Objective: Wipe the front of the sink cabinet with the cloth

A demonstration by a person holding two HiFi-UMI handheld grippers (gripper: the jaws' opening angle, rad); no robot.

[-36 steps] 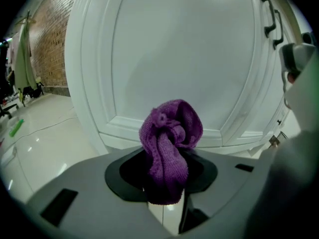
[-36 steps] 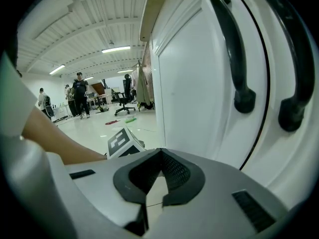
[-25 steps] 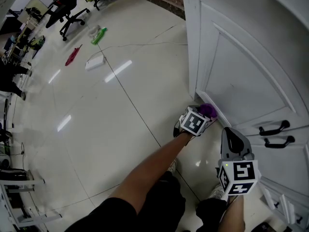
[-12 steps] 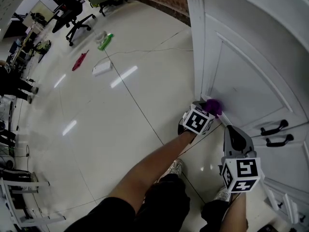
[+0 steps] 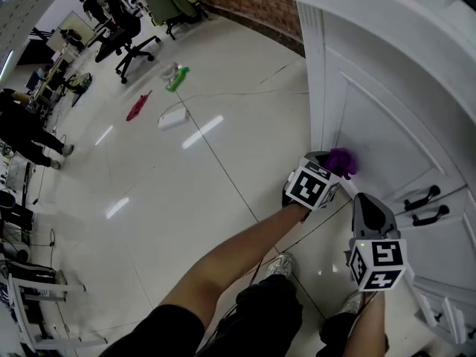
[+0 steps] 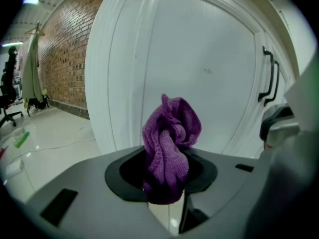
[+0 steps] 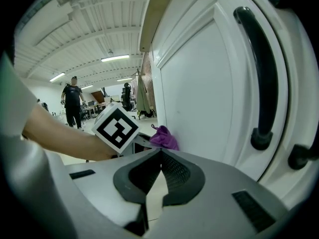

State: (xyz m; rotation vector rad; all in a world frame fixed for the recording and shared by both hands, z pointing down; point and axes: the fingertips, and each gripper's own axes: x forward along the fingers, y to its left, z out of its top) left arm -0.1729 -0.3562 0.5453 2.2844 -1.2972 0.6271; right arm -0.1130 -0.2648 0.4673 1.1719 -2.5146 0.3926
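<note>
Since 1 second ago, my left gripper (image 5: 332,168) has carried the purple cloth (image 6: 169,138) up from the door's bottom corner. It now sits against the lower left of the white cabinet door (image 6: 209,59), beside the corner post (image 5: 318,88). Its jaws are clamped on the cloth's bunched end. My right gripper (image 7: 160,156) hangs near the 2 black handles (image 5: 424,205), jaws together with nothing between them.

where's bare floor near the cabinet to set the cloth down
Bare floor runs from the cabinet corner out to the white box. Crowded at the cabinet foot: left hand-held gripper with cloth, right hand-held gripper, legs.
</note>
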